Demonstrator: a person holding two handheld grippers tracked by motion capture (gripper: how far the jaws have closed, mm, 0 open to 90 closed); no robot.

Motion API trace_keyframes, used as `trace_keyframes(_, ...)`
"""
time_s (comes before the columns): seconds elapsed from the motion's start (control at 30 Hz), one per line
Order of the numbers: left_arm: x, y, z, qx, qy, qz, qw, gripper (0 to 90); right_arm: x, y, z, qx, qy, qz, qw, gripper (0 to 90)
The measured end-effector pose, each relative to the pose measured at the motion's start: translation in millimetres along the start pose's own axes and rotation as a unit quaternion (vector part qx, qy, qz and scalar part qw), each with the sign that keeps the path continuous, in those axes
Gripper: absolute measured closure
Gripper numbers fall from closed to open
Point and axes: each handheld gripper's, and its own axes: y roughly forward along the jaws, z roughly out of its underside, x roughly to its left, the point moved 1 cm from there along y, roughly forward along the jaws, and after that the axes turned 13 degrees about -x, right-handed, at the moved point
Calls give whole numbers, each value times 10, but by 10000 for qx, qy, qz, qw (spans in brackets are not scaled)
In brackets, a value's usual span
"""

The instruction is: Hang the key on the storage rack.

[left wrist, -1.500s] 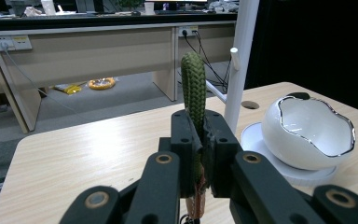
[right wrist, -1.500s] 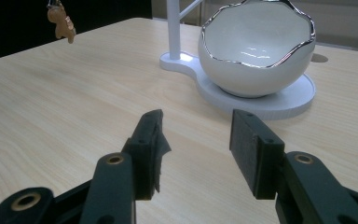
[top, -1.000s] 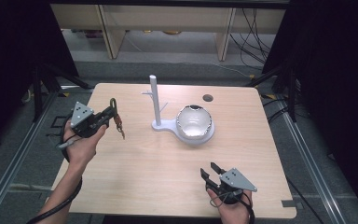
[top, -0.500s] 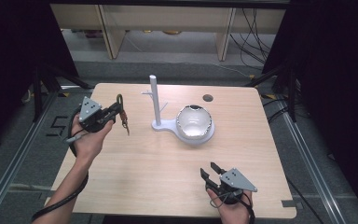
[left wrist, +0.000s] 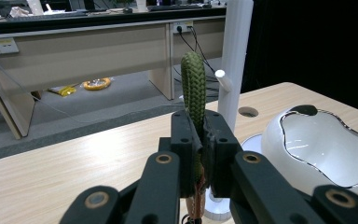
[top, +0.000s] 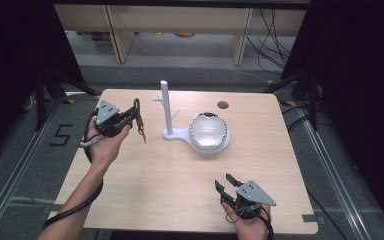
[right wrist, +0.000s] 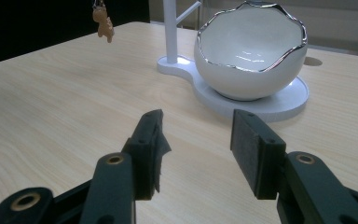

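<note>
Left tongs (left wrist: 196, 140) are pinching a soft, light braided loop (left wrist: 194, 88), charm (right wrist: 103, 24) dangling; right tongs (right wrist: 196, 140) are resting wide, holding nothing.

Lab: desks (left wrist: 88, 51), floor cables (top: 275, 30)

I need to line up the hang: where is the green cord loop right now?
In the high view the green cord loop is pinched in the left gripper at the table's left, just left of the white stand.
</note>
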Motion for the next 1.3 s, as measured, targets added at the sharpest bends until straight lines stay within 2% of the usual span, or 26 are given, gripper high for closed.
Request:
trace_keyframes(0.47,-77,212,23,117,62,47,9999,832,7,3,7,9,106,10,9999,545)
trace_keyframes(0.53,-82,230,24,125,76,47,9999,832,-11,5,9,-15,-26,35,10000,545)
trace_keyframes(0.7,-90,275,29,172,87,42,9998,832,-10,18,18,-77,80,-34,9999,544)
trace_keyframes(0.83,-99,318,30,190,107,30,9998,832,-23,15,13,-93,-23,8,10000,544)
trace_keyframes(1.07,-138,383,19,195,187,30,9996,832,-12,6,14,2,42,-2,10000,542)
trace_keyframes(1.1,-147,392,18,189,180,34,9997,832,-18,18,18,-72,9,-27,10000,542)
trace_keyframes(1.13,-154,399,18,203,200,41,9996,832,-20,-2,14,21,12,33,10000,542)
trace_keyframes(1.17,-164,407,17,203,221,44,9995,832,-22,12,21,-49,37,13,10000,542)
trace_keyframes(1.2,-172,416,19,202,234,54,9995,831,-41,1,14,-31,-102,49,9999,542)
trace_keyframes(1.27,-188,433,18,197,245,53,9995,831,-35,0,13,-25,-19,17,10000,541)
trace_keyframes(1.3,-196,439,18,214,262,47,9994,831,-42,8,18,-79,-79,17,9999,541)
